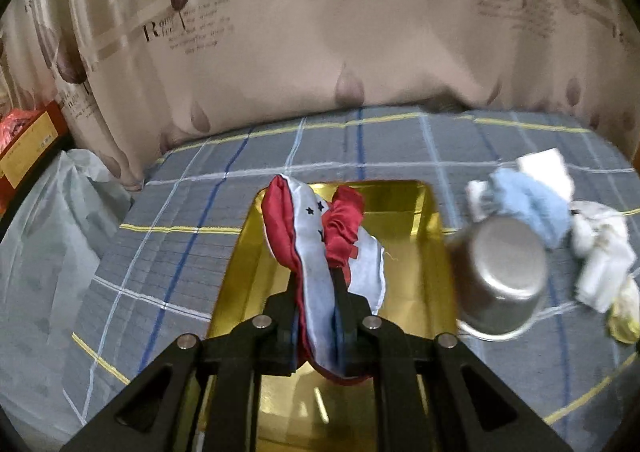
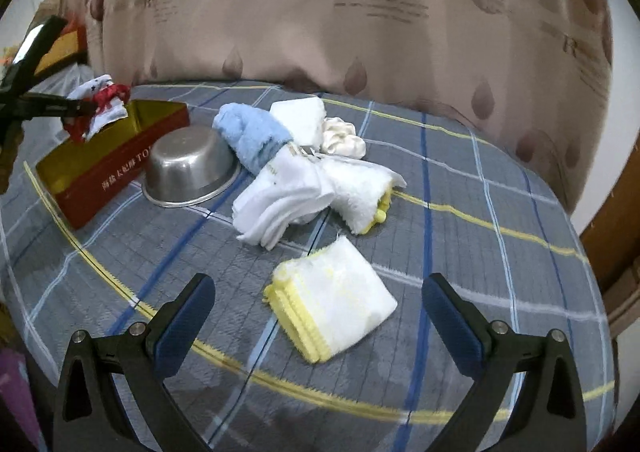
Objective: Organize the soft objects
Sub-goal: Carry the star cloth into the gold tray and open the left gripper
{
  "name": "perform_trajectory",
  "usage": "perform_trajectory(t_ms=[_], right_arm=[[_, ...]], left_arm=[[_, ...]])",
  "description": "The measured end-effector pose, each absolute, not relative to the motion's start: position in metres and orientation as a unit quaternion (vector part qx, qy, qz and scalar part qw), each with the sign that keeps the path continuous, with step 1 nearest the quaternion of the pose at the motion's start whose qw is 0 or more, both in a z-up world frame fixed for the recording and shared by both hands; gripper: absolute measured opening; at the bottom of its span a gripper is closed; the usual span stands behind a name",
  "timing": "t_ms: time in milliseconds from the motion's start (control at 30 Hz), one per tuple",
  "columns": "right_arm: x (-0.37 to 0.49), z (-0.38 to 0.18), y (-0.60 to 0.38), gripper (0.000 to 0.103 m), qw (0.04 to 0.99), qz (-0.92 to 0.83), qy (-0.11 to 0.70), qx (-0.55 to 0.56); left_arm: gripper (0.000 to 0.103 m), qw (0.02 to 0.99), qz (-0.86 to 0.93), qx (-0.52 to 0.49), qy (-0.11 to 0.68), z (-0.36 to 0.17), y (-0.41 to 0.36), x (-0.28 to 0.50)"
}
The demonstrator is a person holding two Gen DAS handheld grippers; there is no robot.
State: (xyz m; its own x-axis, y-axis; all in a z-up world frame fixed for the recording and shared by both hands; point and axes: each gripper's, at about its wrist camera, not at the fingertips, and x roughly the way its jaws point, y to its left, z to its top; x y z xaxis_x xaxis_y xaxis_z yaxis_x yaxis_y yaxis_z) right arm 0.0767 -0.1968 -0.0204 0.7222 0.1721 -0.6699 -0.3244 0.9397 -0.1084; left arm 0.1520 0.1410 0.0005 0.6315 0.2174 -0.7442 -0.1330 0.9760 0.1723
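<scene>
While the left gripper (image 1: 318, 284) hangs over the gold-lined rectangular box with red outer walls (image 1: 424, 252), its two black fingers are pressed together on a red and white satin cloth with small dark stars (image 1: 316, 244). The cloth bunches up between and above the fingertips, over the box interior; whether its lower edge touches the box floor cannot be told. In the right wrist view the same cloth (image 2: 98, 107) sits at the far left end of the box (image 2: 104, 171), pinched by the left gripper (image 2: 86, 107).

Right gripper (image 2: 318, 312): blue-padded fingers spread wide, nothing between them. It hovers above a folded white cloth with yellow edging (image 2: 340, 304) lying flat on the grey plaid bedsheet (image 2: 480, 252).

An upturned stainless steel bowl (image 2: 188, 167) rests just beside the box's right wall. Touching the bowl's far side is a rolled light-blue fluffy towel (image 2: 252, 135). Next to it lies a heap of white socks and towels (image 2: 304, 187), one with a yellow edge. A cream scrunchie-like fabric piece (image 2: 344, 137) lies behind the heap.

A beige quilt with printed brown balloon shapes (image 2: 320, 31) borders the sheet at the back.
</scene>
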Motion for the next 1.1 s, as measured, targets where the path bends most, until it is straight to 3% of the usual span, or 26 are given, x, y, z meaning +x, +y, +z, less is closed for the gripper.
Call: perform_trajectory(t_ms=[267, 433, 467, 633, 967, 1000, 1100], right_arm=[[0.102, -0.022, -0.199, 0.103, 0.914, 0.136, 0.364, -0.117], [0.112, -0.025, -0.202, 0.102, 0.909, 0.146, 0.373, -0.116], [0.113, -0.026, -0.203, 0.102, 0.907, 0.150, 0.376, -0.114], [0.120, -0.028, -0.203, 0.096, 0.899, 0.164, 0.388, -0.122], [0.125, -0.042, -0.203, 0.097, 0.876, 0.183, 0.422, -0.145], [0.127, -0.045, -0.203, 0.096, 0.872, 0.186, 0.429, -0.144], [0.128, -0.052, -0.204, 0.065, 0.865, 0.195, 0.439, -0.148]], left_arm=[[0.017, 0.882, 0.096, 0.073, 0.456, -0.024, 0.161, 0.189], [0.027, 0.872, 0.120, 0.119, 0.460, -0.031, 0.157, 0.200], [0.033, 0.873, 0.123, 0.125, 0.454, -0.030, 0.156, 0.199], [0.043, 0.885, 0.114, 0.096, 0.441, -0.023, 0.158, 0.192], [0.045, 0.904, 0.048, 0.048, 0.422, 0.002, 0.157, 0.183], [0.045, 0.905, 0.043, 0.048, 0.420, 0.005, 0.156, 0.181], [0.045, 0.910, 0.047, 0.054, 0.409, 0.014, 0.154, 0.173]])
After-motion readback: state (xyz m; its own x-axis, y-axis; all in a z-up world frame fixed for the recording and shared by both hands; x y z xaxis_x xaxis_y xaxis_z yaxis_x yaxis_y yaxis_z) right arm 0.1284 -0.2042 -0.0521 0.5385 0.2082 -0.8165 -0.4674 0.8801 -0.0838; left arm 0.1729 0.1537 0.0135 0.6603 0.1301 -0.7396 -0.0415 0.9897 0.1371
